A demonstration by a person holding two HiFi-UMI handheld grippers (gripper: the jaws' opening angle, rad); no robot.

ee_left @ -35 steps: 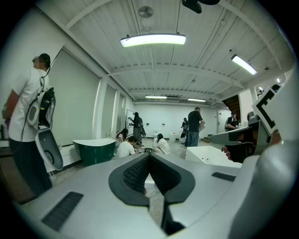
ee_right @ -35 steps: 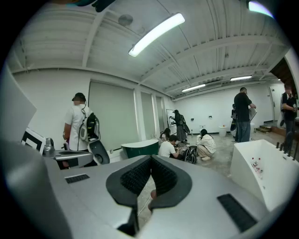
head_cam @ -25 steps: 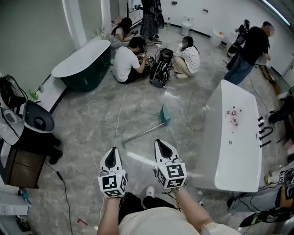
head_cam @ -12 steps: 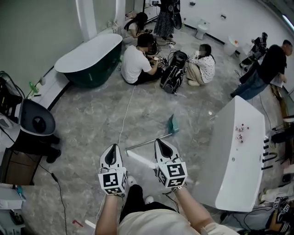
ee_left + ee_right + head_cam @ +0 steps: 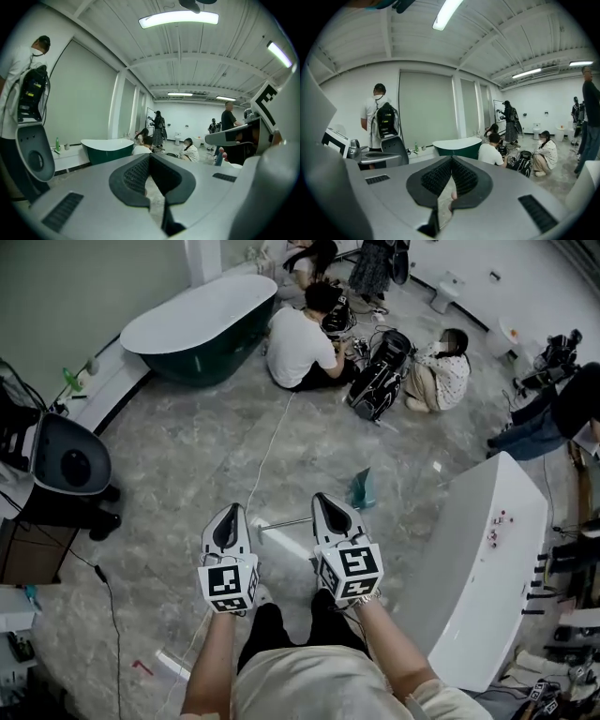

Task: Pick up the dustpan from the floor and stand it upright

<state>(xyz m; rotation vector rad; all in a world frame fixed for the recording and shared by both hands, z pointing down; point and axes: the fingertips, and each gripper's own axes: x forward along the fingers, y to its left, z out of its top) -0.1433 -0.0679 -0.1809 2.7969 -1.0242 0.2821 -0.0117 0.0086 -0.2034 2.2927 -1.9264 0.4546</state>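
The person has walked forward. In the head view the dustpan [image 5: 362, 489], a second ago well ahead of both grippers, now lies just beyond them on the floor [image 5: 178, 474]. Its teal pan is just right of the right gripper [image 5: 330, 505]. Its long handle [image 5: 286, 522] runs left and slightly nearer, ending in the gap between the right gripper and the left gripper [image 5: 230, 517]. The green tub [image 5: 202, 329] and the seated people [image 5: 302, 343] have slid toward the far edge of the view. The white tub [image 5: 487, 559] now stands alongside on the right.

The grippers themselves keep the same pose side by side in front of the body. Both have their jaws closed tip to tip with nothing between them, as each gripper view shows. Those views look out across the room at the green tub and the people. Neither shows the dustpan, so both grippers seem to be aimed over it, not down at it.

For the task, the approach looks nearly finished, but the pick-up has not begun: the dustpan is flat on the floor and untouched. I judge that the next move calls for tipping a gripper down and parting its jaws to take the handle. The right gripper is the closer one.
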